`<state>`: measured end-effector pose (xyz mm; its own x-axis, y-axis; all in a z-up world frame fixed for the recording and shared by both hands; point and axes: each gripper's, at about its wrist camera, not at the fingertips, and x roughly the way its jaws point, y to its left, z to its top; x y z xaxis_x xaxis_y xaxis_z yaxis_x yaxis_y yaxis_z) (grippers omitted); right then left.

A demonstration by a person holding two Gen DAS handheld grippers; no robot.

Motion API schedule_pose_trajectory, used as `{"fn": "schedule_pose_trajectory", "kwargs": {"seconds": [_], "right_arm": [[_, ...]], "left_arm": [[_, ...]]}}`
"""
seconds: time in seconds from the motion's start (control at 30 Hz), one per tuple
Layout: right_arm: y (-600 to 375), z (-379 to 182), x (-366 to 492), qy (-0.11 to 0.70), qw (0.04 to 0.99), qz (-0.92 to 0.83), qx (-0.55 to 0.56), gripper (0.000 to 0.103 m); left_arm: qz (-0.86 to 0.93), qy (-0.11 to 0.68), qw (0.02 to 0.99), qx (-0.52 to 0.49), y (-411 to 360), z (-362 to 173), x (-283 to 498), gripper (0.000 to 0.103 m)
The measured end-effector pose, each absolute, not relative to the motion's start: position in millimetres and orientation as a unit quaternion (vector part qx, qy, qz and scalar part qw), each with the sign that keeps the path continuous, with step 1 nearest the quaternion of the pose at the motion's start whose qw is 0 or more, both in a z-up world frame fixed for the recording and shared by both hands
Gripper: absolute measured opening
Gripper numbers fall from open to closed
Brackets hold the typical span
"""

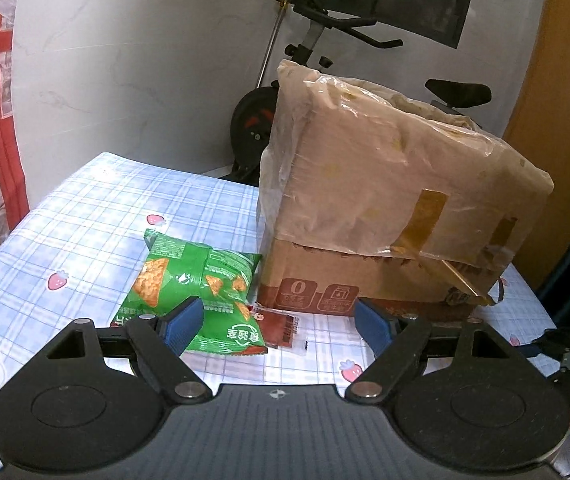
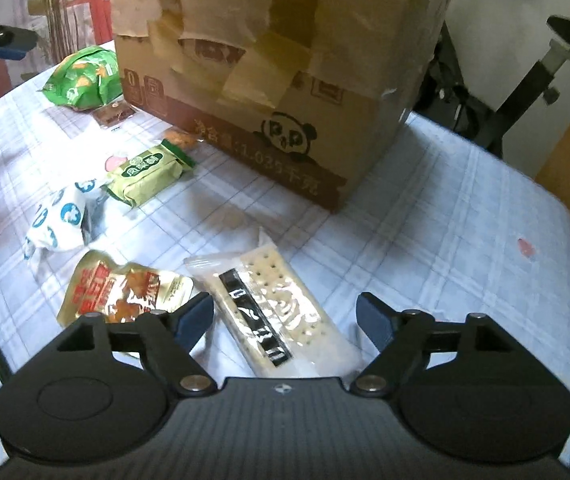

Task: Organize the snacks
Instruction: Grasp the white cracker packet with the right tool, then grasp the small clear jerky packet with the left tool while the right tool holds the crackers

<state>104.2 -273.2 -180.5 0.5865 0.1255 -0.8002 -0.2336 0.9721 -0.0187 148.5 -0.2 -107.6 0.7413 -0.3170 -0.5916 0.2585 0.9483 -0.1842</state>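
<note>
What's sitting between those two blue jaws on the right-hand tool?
In the right wrist view, a clear-wrapped cracker pack lies on the tablecloth between the open jaws of the right gripper, untouched by either.

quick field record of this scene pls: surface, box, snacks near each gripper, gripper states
surface: table with a blue checked cloth
box: taped cardboard box standing on the cloth
left gripper: open, empty, over the green chip bag
beside the chip bag: small red sachet
right gripper: open, pads not touching the cracker pack between them
other snacks: gold pouch, white and blue wrapper, green packet
</note>
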Motion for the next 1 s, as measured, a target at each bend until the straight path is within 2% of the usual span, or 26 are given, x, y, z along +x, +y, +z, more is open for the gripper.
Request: {"fn": "schedule_pose_trajectory", "kwargs": {"seconds": [0.07, 0.17, 0.27, 0.57, 0.83, 1.0], "right_arm": [[-270, -183, 105, 0.444, 0.889, 0.100, -0.044, 0.076], [-267, -183, 104, 0.435, 0.894, 0.103, -0.018, 0.063], [-262, -184, 96, 0.419, 0.903, 0.098, -0.007, 0.056], [-252, -192, 85, 0.363, 0.930, 0.041, 0.046, 0.053], [-240, -200, 76, 0.333, 0.942, 0.028, 0.023, 0.052], [-237, -201, 74, 0.328, 0.944, 0.024, 0.014, 0.051]], "left_arm": [[-0.157, 0.326, 0.931, -0.044, -1, -109, 147, 0.084], [-0.159, 0.333, 0.928, -0.045, -3, -113, 146, 0.084], [-0.161, 0.338, 0.926, -0.044, -6, -118, 145, 0.084], [-0.175, 0.350, 0.920, -0.034, -13, -129, 140, 0.083], [-0.189, 0.370, 0.909, -0.042, -24, -141, 147, 0.078], [-0.224, 0.379, 0.898, -0.020, -59, -152, 164, 0.071]]}}
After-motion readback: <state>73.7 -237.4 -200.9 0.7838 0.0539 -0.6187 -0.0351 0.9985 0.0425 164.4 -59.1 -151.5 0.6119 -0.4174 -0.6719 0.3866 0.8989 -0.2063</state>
